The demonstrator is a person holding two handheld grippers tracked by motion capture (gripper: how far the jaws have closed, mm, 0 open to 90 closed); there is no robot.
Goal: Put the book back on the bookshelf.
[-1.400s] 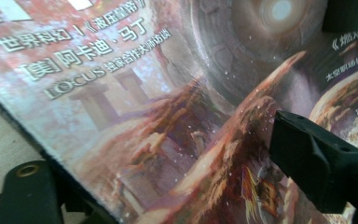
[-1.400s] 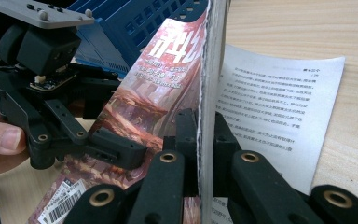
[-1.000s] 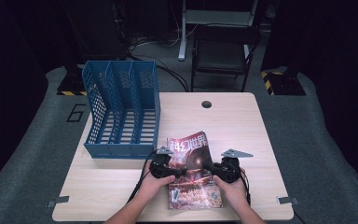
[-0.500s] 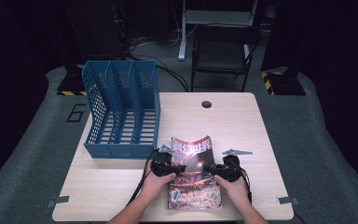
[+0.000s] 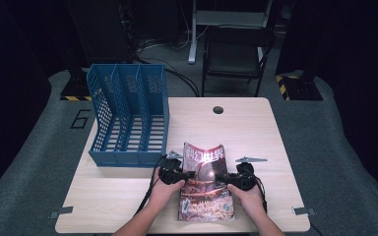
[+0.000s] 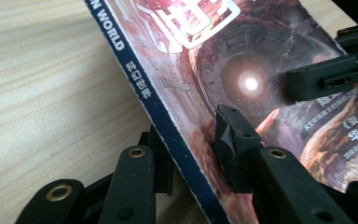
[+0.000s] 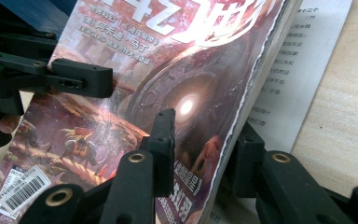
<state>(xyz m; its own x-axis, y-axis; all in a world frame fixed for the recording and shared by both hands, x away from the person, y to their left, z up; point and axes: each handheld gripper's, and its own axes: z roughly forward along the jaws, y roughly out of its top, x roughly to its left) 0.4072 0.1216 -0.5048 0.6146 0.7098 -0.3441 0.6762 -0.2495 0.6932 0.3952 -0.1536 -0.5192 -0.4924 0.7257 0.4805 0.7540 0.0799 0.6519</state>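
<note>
A blue file rack [image 5: 128,118] with three slots stands on the wooden counter [image 5: 256,132]; a black chair [image 5: 236,54] stands on the floor behind the counter

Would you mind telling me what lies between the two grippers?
The magazine lies between them: the left gripper clamps its spine edge, the right gripper its open edge, as the high view shows.

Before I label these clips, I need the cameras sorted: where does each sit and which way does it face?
High view: above the person's side, facing forward and down on the table; forearms, both hands show.
Left gripper view: on the left claw, looking along its jaws at the magazine spine.
Right gripper view: on the right claw, jaws astride the page edge.
Shared: both gripper views show the magazine cover and the opposite claw.
</note>
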